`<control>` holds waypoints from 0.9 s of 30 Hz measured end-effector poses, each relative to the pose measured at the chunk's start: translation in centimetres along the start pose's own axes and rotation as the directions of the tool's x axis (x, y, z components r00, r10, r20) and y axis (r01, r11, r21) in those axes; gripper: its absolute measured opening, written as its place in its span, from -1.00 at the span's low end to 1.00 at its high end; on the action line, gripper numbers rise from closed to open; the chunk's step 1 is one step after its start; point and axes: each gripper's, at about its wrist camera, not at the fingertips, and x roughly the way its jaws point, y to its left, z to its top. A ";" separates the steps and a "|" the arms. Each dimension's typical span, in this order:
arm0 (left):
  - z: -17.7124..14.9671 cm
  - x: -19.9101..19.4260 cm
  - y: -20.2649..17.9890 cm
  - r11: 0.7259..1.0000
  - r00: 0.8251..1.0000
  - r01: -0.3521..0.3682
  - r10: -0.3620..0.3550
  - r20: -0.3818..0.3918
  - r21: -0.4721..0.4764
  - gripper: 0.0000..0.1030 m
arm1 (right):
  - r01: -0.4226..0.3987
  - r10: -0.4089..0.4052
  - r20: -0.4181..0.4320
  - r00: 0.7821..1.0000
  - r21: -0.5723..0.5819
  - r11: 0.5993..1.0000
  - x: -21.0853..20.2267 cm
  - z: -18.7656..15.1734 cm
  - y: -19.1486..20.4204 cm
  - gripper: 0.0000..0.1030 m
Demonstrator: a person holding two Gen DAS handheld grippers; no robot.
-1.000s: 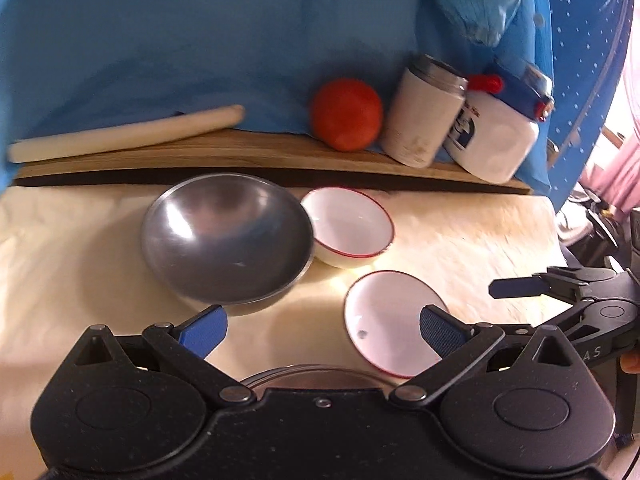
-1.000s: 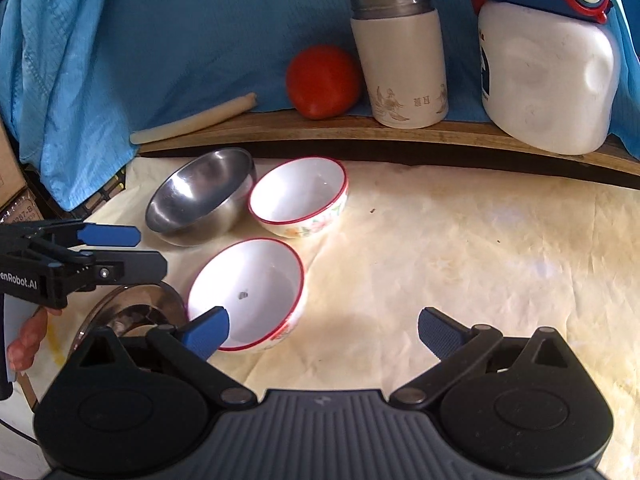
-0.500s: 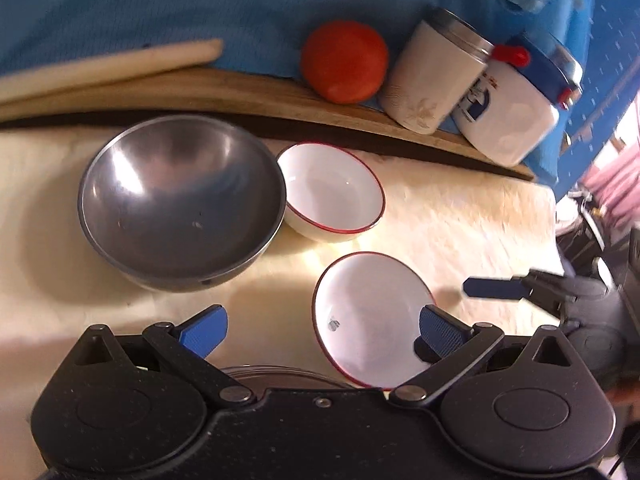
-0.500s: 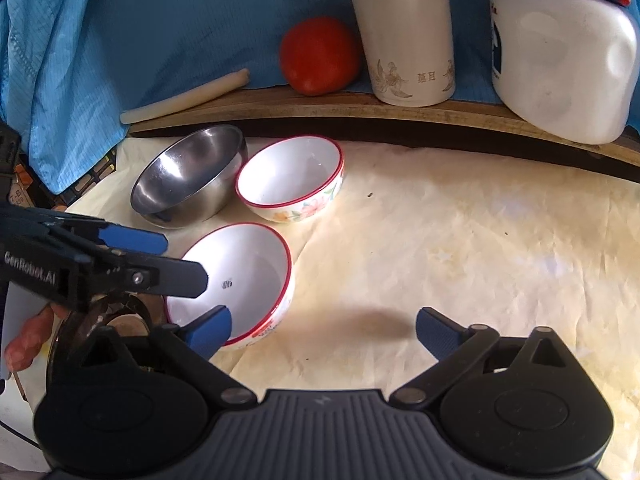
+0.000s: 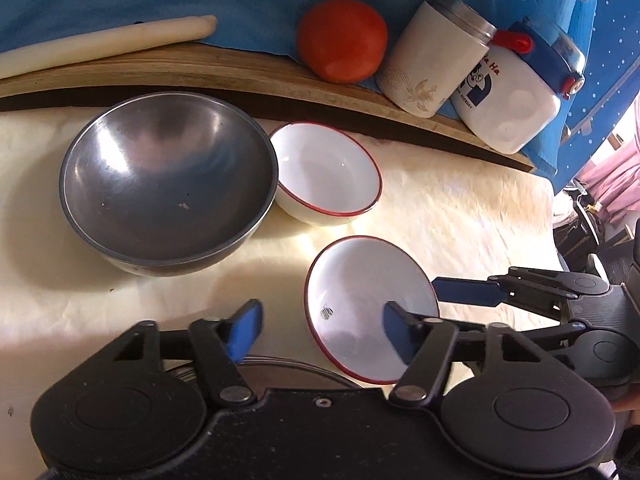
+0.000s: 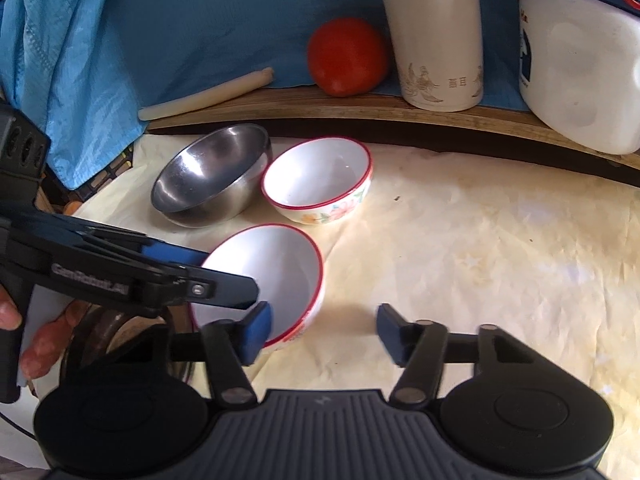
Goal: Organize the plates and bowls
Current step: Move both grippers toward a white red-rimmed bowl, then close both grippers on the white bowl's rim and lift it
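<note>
Bowls are sitting on your cream, wrinkled table cover (image 5: pixel 460 208). In the left wrist view, a broad round steel bowl (image 5: pixel 168 188) is touching a glossy white red-rimmed bowl (image 5: pixel 328 174) near the cover's far edge, below a curved wooden board (image 5: pixel 200 68). A second red-rimmed bowl (image 5: pixel 370 308) is sitting nearer you, tilted. Your left gripper (image 5: pixel 318 332) is standing with its blue fingers apart after just closing partway, one pad over that bowl's inside, nothing clamped.

In the right wrist view, the near bowl (image 6: pixel 276 276) is showing a flower-painted outer wall, like the far bowl (image 6: pixel 320 180) beside the steel bowl (image 6: pixel 212 176). Your right gripper (image 6: pixel 324 332) is likewise half-closing, fingers apart; its left pad is overlapping the near bowl's rim, and whether they touch I cannot tell. The left gripper (image 6: pixel 224 276) is reaching over the bowl's left side.
</note>
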 end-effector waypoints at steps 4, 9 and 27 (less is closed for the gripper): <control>0.0 0.2 -0.1 1.000 1.000 -0.002 0.002 0.000 0.006 -0.11 | -0.018 0.018 -0.010 1.000 -0.008 1.000 0.1 0.0 0.3 -0.34; -0.2 0.4 -0.6 0.999 1.000 -0.009 0.009 -0.001 0.042 -0.39 | -0.007 0.007 -0.024 1.000 -0.020 1.000 0.4 -0.1 0.7 -0.54; -0.5 -0.3 -2.5 0.998 0.999 -0.001 -0.003 0.053 0.064 -0.72 | 0.050 -0.051 0.013 0.999 0.037 0.998 -1.0 -0.7 0.2 -0.84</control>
